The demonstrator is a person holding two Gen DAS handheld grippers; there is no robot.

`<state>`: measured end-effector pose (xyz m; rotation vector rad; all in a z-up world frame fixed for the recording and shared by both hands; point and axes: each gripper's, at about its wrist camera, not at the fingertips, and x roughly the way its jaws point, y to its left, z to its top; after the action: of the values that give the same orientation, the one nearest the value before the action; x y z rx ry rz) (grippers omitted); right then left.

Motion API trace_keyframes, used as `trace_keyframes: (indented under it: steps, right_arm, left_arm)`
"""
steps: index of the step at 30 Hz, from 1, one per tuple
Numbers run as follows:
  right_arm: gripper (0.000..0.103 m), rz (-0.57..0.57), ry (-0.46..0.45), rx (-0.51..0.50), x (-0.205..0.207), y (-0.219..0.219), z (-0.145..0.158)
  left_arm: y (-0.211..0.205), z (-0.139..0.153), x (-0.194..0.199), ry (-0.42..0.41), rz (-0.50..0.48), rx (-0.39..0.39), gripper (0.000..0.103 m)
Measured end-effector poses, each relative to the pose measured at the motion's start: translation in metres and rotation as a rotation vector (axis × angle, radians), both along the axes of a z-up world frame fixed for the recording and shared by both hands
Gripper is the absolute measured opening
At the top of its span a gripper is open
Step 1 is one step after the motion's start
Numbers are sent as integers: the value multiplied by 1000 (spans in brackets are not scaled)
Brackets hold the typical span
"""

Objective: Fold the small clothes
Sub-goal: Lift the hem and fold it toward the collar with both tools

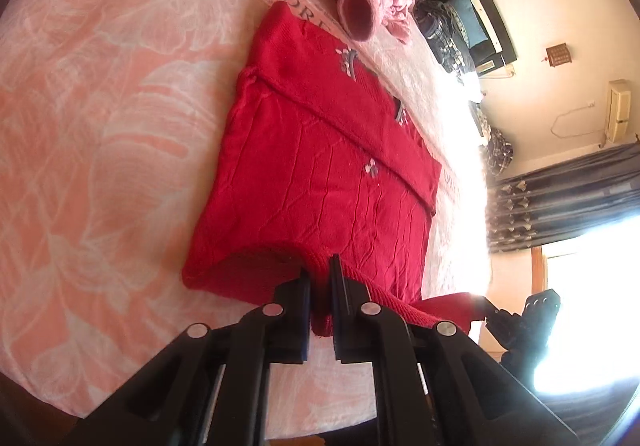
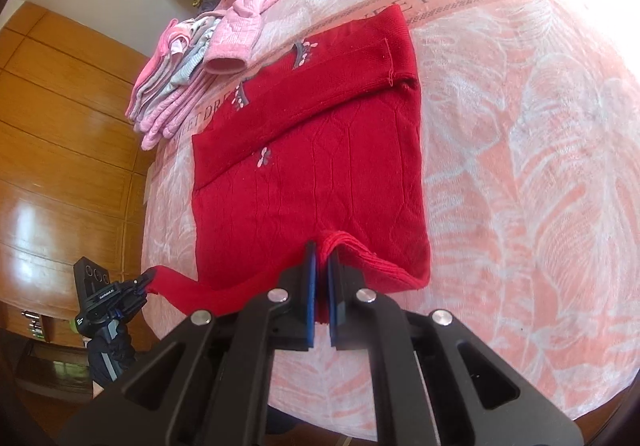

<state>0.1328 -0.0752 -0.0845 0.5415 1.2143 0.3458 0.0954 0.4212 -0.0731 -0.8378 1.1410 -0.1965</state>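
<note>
Red sweater point(image 1: 320, 174) is lying flat on the pink floral bedspread point(image 1: 100, 126), a sleeve folded across it. Left gripper point(image 1: 320, 278) and right gripper point(image 2: 322, 258) are each pinching its near hem, fingers narrowed on the knit. Pink clothes point(image 2: 240, 34) are piling at eleven o'clock in the right view.

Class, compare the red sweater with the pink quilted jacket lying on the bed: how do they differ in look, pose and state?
The red sweater is spread flat with a sleeve folded across it; the pink jacket lies crumpled in a heap. The sweater is thin knit with small flower motifs; the jacket is puffy and quilted. Both tongs, left and right, grip the sweater's near edge; nothing touches the jacket. Both lie on the pink bedspread.
</note>
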Motion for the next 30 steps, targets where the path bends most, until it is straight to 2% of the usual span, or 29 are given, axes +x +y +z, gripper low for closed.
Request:
trace_keyframes:
  steps: [7,15,22,26,29,30]
  right_arm:
    - [3,-18,39,-67,54,9,-25]
    - [3,-35,76,-15,103,-2,-61]
    - [3,-37,150,41,133,-14,-106]
    - [7,-31,183,95,134,-22,-116]
    - [10,-19,162,131,132,-30,-105]
    - [13,-19,158,139,131,-33,-102]
  left_arm:
    - [-3,-16,59,7,26,47,8]
    - [-5,-56,122,44,-3,104,8]
    - [3,-90,143,70,-59,53,10]
    - [13,-89,142,62,-106,0,11]
    - [21,-74,142,13,-165,9,12]
    - [25,-67,140,-7,-182,12,12]
